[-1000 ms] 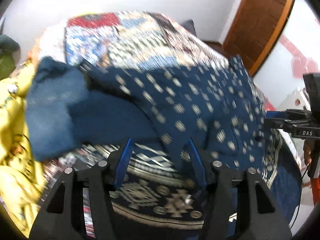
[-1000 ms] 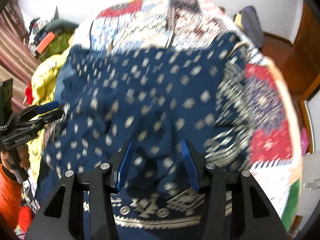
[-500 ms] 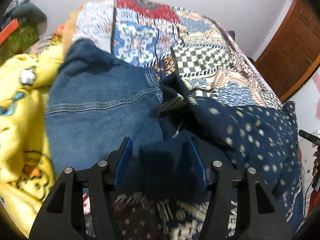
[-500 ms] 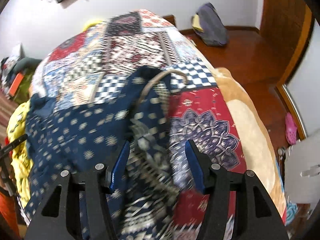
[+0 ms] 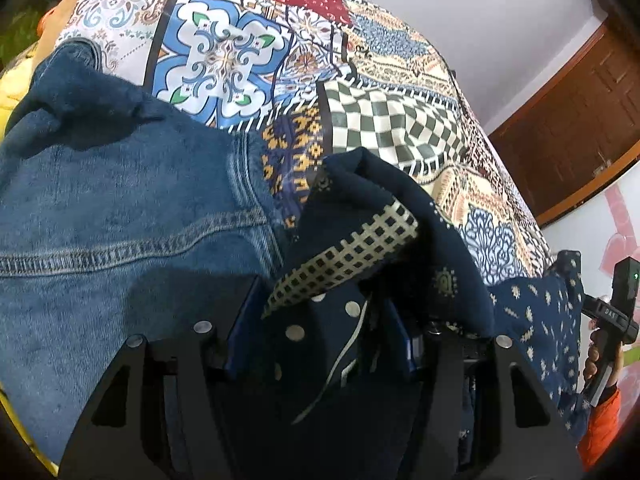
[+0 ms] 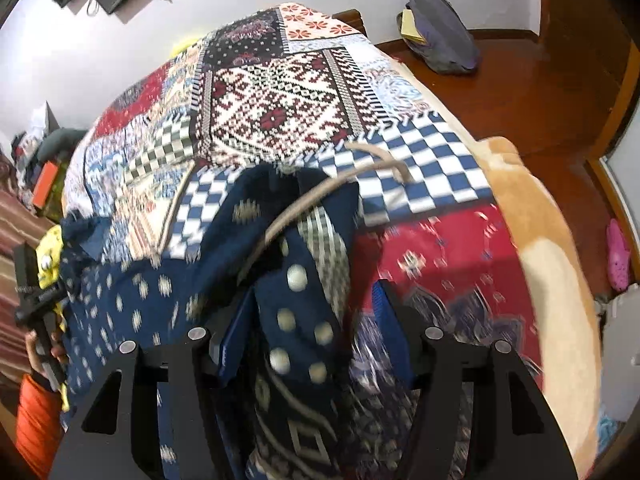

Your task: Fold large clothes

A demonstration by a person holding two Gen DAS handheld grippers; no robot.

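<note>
A large navy garment with pale motifs (image 5: 536, 320) lies spread on the patchwork bed. My left gripper (image 5: 320, 332) is open, its blue fingers on either side of a bunched corner of the navy garment with a checked band (image 5: 344, 252). My right gripper (image 6: 312, 328) is open too, with another bunched corner of the garment (image 6: 296, 280) and a tan cord (image 6: 312, 200) lying between its fingers. Each gripper shows at the edge of the other's view, the right one (image 5: 616, 312) and the left one (image 6: 36, 300).
Blue jeans (image 5: 120, 208) lie left of the garment, over a yellow cloth (image 5: 8, 92). The patchwork quilt (image 6: 280, 96) covers the bed. A wooden door (image 5: 572, 120) stands right. A dark bag (image 6: 440, 28) sits on the wooden floor, a pink shoe (image 6: 618, 256) by the wall.
Both grippers have moved forward and down across the garment to its far corners. Cloth now sits between each pair of fingers. The jaws have stayed open.
</note>
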